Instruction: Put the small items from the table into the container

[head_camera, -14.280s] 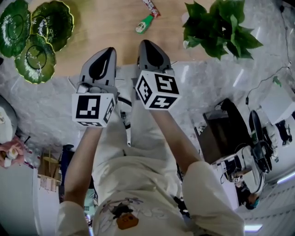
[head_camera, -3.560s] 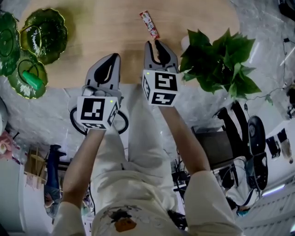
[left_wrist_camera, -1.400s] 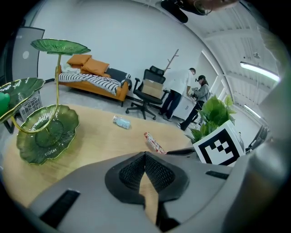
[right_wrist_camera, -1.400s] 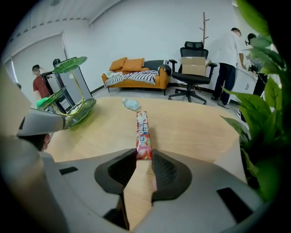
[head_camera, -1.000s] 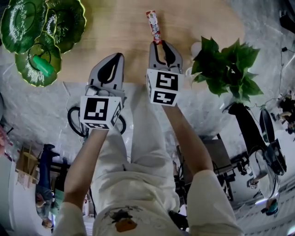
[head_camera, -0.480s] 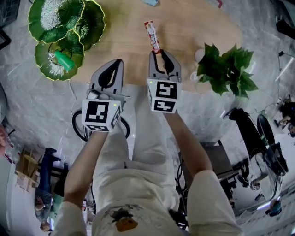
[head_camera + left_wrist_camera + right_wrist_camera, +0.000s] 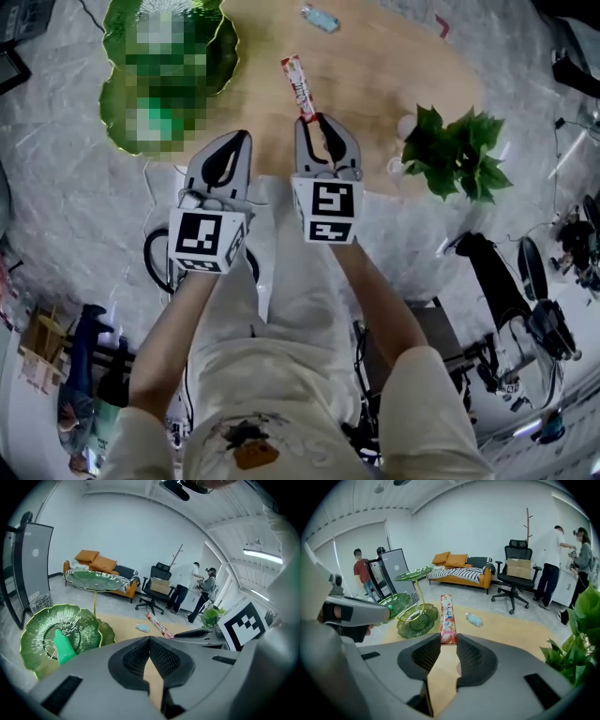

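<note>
My right gripper (image 7: 448, 641) is shut on the near end of a long red-and-white candy stick (image 7: 448, 615), which juts forward from the jaws above the wooden table (image 7: 375, 84). In the head view the candy stick (image 7: 296, 86) points away from the right gripper (image 7: 317, 119). To its left, my left gripper (image 7: 242, 137) is shut with nothing in it, its tips (image 7: 149, 639) touching. The green leaf-shaped tiered dish (image 7: 79, 620) stands at the table's left with a green bottle (image 7: 61, 644) lying in it. Farther out on the table lies a small pale blue packet (image 7: 474, 619).
A potted plant (image 7: 457, 155) stands at the table's right edge. The dish's upper tier (image 7: 96, 579) rises on a thin stem. A sofa (image 7: 461, 573), an office chair (image 7: 516, 578) and people stand in the room beyond. A small red item (image 7: 441, 26) lies at the table's far right.
Both grippers have risen above the table, the right one carrying the candy stick up with it. The table and dish look smaller and farther below in the head view.
</note>
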Tool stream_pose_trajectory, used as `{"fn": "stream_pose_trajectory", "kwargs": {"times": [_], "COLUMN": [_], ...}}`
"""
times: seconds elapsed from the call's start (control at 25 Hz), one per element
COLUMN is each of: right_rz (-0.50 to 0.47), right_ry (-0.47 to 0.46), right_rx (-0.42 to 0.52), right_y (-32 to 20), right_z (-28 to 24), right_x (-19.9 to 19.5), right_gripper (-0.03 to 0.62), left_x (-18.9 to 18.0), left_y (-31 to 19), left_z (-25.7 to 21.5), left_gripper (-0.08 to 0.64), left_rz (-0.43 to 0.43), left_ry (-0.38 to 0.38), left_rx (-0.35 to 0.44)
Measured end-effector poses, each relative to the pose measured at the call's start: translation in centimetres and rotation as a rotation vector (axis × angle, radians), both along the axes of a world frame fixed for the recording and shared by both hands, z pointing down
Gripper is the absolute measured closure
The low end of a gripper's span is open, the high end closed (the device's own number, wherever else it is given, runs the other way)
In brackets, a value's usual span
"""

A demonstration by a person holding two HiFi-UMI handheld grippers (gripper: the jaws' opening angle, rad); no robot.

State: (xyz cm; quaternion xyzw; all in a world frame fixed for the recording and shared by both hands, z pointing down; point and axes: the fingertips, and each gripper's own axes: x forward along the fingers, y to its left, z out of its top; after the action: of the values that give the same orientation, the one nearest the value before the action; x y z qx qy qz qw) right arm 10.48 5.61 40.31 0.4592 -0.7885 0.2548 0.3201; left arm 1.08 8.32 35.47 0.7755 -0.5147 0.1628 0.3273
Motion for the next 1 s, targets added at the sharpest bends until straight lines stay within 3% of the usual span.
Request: {"fn": "stream_pose_trajectory", "kwargs": {"times": [1.0], "right_rz": [-0.193], "right_ry": [-0.068], "right_rx": [0.021], "right_y": [2.5], "right_z": [-6.2], "right_x": [-12.9], "right_gripper": [0.482], "left_x": [-10.9], "left_y": [2.2], "left_z": [-3.8], "left_gripper": [0.560], "left_rz": [-0.149], "left_ry": [-0.001], "left_rx": [0.034]}}
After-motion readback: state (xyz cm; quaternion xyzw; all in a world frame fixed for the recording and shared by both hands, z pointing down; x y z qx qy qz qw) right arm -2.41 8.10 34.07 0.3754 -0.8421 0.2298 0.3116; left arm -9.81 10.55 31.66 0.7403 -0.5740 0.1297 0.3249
